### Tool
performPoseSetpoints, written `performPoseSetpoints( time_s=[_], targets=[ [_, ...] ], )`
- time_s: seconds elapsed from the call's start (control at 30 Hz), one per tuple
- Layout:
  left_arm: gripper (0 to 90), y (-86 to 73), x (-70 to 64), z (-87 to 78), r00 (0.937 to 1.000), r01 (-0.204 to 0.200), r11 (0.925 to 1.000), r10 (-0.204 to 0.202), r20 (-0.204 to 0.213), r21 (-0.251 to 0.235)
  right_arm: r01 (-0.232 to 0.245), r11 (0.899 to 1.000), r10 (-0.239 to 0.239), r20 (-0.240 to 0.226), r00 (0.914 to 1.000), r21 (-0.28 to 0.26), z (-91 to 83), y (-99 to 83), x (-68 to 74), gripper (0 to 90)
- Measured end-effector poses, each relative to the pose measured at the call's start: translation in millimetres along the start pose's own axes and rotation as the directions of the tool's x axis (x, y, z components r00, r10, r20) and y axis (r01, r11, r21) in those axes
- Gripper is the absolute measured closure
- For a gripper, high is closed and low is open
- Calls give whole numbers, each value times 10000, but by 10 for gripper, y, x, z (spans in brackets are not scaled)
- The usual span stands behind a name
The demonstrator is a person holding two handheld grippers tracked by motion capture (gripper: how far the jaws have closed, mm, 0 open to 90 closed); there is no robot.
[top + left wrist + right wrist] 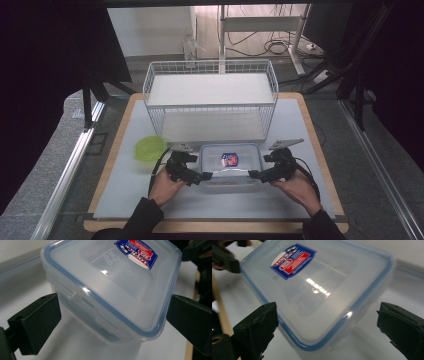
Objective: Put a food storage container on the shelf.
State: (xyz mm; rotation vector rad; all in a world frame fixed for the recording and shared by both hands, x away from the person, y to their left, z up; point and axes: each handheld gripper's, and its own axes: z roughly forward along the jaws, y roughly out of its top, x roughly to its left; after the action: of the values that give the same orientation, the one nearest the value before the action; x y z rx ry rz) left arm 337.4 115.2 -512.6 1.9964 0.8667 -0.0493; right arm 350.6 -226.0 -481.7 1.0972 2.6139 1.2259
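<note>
A clear plastic container [231, 167] with a blue-rimmed lid and a red and blue label sits on the white mat near the front. My left gripper [204, 176] is at its front left corner and my right gripper [253, 174] at its front right corner. In the left gripper view the container [112, 287] lies between the open jaws of my left gripper [113, 322]. The right gripper view shows that container [319, 290] with a corner between the wide-apart jaws of my right gripper [329, 327]. Neither gripper clamps it.
A white wire basket [210, 100] stands right behind the container. A green round lid [149, 148] lies on the mat to the left. The wooden table edge [325, 170] runs around the mat. Black curtains and cables lie beyond.
</note>
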Motion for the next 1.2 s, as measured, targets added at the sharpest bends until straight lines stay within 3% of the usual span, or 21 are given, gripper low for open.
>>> performPoseSetpoints(
  time_s=[0.03, 0.07, 0.17, 0.2, 0.3, 0.47, 0.6, 0.63, 0.73, 0.83, 0.87, 0.97, 1.0, 1.03, 1.07, 1.17, 1.2],
  targets=[
    [0, 0, 0, 0, 10000, 0, 10000, 0, 0, 0, 0, 10000, 0, 0, 10000, 0, 0, 0, 0, 27],
    [0, 16, 47, 38, 9986, 416, 9991, -419, 330, 94, -313, 9995, 317, -380, 9988, 104, 61, 17, -45, 24],
    [0, 26, 89, 67, 9983, 515, 9986, -517, 286, 79, -556, 9983, 565, -639, 9964, 158, 98, 30, -83, 24],
    [0, 38, 99, 120, 9951, 826, 9965, -829, 534, 85, -742, 9969, 761, -780, 9940, 273, 133, 43, -122, 28],
    [0, 52, 93, 120, 9956, 830, 9964, -836, 427, 154, -967, 9948, 991, -904, 9910, 312, 156, 54, -152, 34],
    [30, 63, 36, 73, 9958, 860, 9952, -873, 283, 459, -1120, 9925, 1162, -943, 9887, 485, 90, 49, -156, 121],
    [154, 29, -33, -36, 9970, 766, 9966, -770, 126, 300, -1047, 9941, 1070, -894, 9902, 295, -46, 9, -129, 287],
    [168, 29, -33, -36, 9970, 766, 9966, -770, 126, 300, -1047, 9941, 1070, -894, 9902, 295, -46, 9, -129, 287],
    [228, -38, -117, -116, 9993, 380, 9989, -381, 43, 262, -1199, 9928, 1185, -1032, 9876, -77, -165, -56, -138, 437],
    [296, -71, -135, -153, 9994, 326, 9994, -327, 73, 150, -1268, 9919, 1259, -1166, 9852, 1, -196, -85, -131, 453],
    [324, -96, -121, -184, 9982, 558, 9984, -556, 232, -61, -1210, 9926, 1205, -1198, 9855, 30, -211, -106, -119, 459],
    [387, -123, -106, -209, 9970, 663, 9975, -653, 416, -236, -1253, 9921, 1232, -1286, 9840, -79, -213, -116, -129, 451],
    [406, -148, -106, -234, 9962, 706, 9968, -686, 540, -368, -1516, 9884, 1475, -1615, 9758, -133, -204, -123, -174, 449],
    [420, -148, -106, -234, 9962, 706, 9968, -686, 540, -368, -1516, 9884, 1475, -1615, 9758, -133, -204, -123, -174, 449],
    [430, -171, -113, -249, 9957, 756, 9961, -729, 580, -460, -1955, 9805, 1948, -2179, 9563, 184, -148, -144, -209, 407],
    [444, -186, -105, -249, 9938, 946, 9940, -911, 634, -556, -2040, 9786, 2050, -2211, 9535, 275, -143, -159, -204, 447],
    [457, -186, -99, -265, 9923, 1046, 9926, -1000, 728, -621, -2008, 9795, 2000, -2084, 9574, 176, -177, -162, -182, 475]
  ],
)
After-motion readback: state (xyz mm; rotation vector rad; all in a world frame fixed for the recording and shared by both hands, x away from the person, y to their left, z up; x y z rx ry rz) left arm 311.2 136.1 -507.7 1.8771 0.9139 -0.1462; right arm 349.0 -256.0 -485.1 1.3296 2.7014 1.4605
